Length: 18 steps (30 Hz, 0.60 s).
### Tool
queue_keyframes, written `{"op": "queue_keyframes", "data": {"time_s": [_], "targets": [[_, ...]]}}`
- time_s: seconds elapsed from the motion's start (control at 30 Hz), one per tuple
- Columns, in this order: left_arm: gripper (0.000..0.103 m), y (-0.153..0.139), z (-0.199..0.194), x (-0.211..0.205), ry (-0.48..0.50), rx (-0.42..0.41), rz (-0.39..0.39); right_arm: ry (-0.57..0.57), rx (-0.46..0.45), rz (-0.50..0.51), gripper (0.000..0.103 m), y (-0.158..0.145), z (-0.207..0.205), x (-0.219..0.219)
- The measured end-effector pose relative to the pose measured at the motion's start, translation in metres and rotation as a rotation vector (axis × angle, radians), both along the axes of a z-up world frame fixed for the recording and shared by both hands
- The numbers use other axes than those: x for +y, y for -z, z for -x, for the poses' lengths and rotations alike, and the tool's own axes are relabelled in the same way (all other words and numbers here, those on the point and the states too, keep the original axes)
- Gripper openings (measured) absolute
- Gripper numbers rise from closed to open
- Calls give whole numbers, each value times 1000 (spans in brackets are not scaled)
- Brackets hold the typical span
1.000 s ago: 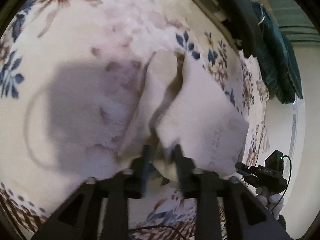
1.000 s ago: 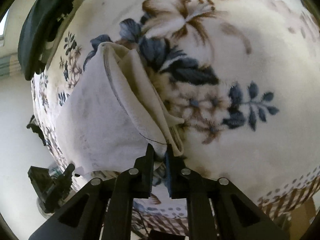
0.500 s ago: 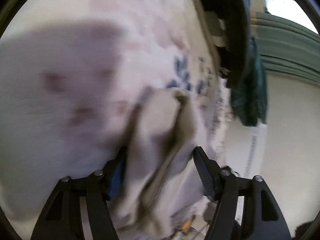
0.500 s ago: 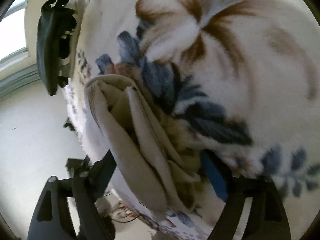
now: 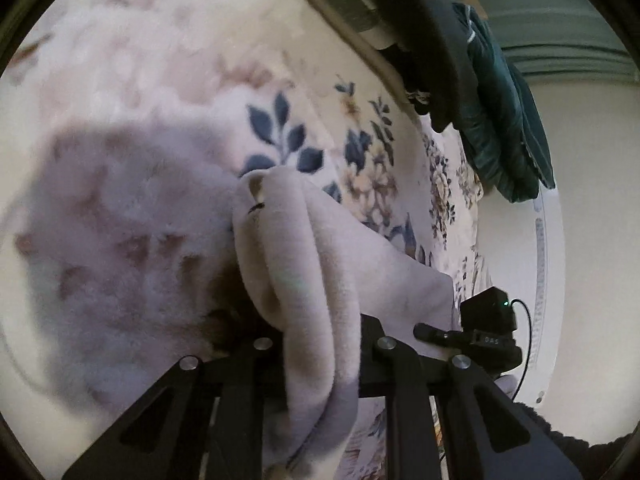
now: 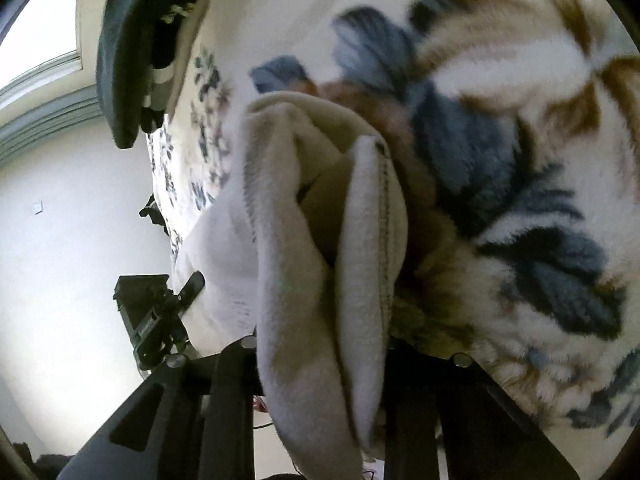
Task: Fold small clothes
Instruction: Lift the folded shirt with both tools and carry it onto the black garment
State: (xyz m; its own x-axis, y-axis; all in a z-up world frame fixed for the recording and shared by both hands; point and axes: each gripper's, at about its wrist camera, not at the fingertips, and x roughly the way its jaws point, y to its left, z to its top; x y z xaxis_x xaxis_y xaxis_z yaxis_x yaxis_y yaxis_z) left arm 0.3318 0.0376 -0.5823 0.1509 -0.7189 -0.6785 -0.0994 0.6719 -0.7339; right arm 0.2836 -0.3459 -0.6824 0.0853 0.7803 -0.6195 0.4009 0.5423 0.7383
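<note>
A small cream-white fleece garment [image 5: 304, 264] lies bunched in thick folds on a floral blanket [image 5: 140, 80]. It also shows in the right wrist view [image 6: 320, 240]. My left gripper [image 5: 316, 344] is open, its jaws spread wide either side of the folded cloth, which drapes over the gap and hides the fingertips. My right gripper [image 6: 320, 360] is open too, jaws wide around the other end of the same garment, with the stitched hem [image 6: 384, 216] on the right fold.
Dark green and black clothing [image 5: 500, 100] hangs over the bed's far edge, also seen in the right wrist view [image 6: 132, 40]. The other gripper's black body [image 5: 480, 328] shows at the garment's far corner. White wall lies beyond the bed edge.
Both grippers were shut on the garment's corners a second ago. They have opened wide and moved in over the bunched cloth, which now lies between the jaws.
</note>
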Motion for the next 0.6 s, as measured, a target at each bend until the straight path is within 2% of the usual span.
{"op": "queue_keyframes", "data": {"time_s": [0.23,0.33,0.47,0.6], "targets": [[14,-49,-14,1,17,-61,-2,2,-42,20,18,-44,-17,5],[14,-75,-37,4,11,-89,-1,11,-81,24,18,-76,-35,3],[14,-114,-86,5,5,-138,-14,17,-151,36,18,-127,-83,4],[14,-152,-158,2,1,-214,-44,23,-217,65,18,-170,-153,9]]}}
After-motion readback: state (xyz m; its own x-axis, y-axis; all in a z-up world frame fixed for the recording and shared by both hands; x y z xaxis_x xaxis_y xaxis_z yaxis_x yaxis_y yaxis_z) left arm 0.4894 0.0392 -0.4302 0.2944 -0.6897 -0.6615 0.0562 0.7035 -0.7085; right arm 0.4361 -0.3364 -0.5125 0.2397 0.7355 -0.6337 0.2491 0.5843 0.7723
